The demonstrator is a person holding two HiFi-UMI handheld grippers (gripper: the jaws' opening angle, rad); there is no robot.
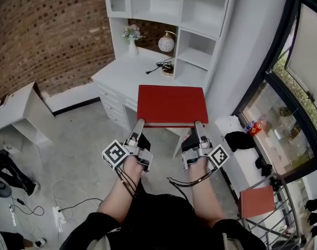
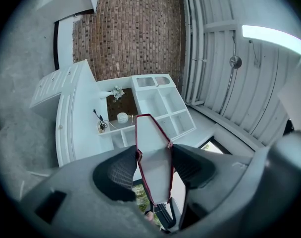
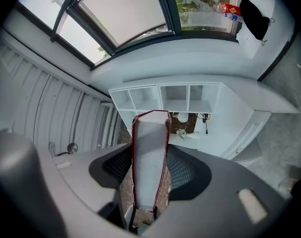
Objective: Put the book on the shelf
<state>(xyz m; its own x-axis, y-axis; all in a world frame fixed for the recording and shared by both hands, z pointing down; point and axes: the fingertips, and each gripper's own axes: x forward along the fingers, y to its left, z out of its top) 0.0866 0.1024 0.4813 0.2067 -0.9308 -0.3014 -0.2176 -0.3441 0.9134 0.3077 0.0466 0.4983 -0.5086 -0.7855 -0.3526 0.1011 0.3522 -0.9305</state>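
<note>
Your left gripper (image 1: 139, 123) and right gripper (image 1: 198, 124) each pinch the near edge of the red book (image 1: 171, 104), jaws clamped on its covers; the book hangs flat by the desk's (image 1: 122, 72) front right corner, short of the shelf (image 1: 197, 14)

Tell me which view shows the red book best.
Head view: the red book is held flat with its whole cover visible, clamped at its near edge by the left gripper and right gripper. Each gripper view shows only its white page edge and thin red cover rims, end on between its jaws.
</note>
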